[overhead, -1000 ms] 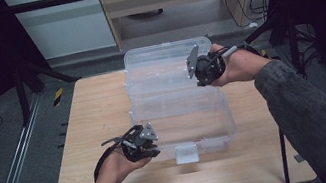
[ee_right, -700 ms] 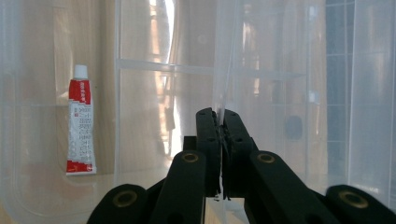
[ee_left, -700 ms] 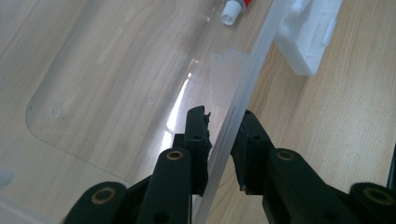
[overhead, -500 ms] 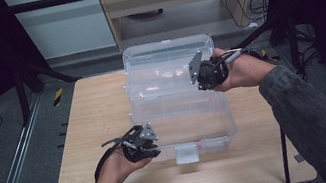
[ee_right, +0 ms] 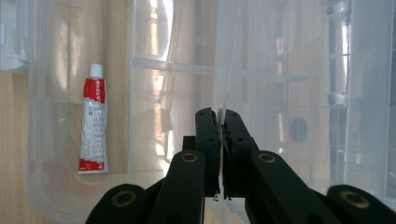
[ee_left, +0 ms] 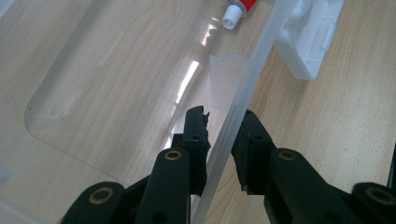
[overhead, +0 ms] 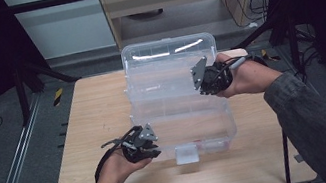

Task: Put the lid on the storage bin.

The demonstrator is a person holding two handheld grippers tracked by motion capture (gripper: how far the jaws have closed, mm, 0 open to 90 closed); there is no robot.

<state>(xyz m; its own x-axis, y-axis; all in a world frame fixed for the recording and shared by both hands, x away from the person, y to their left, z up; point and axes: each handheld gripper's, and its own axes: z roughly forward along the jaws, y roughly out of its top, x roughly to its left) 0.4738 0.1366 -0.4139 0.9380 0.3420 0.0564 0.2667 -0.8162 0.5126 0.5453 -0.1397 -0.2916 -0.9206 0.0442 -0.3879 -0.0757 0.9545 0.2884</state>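
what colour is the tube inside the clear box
The tube is red and white with a white cap, seen best in the right gripper view.

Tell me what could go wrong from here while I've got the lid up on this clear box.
1. The right gripper pinches only the thin edge of the lid; it could slip out and fall shut.
2. The left gripper straddles the box wall with jaws apart, so the box may shift or lift.
3. The red tube lies loose inside and could roll if the box tilts.
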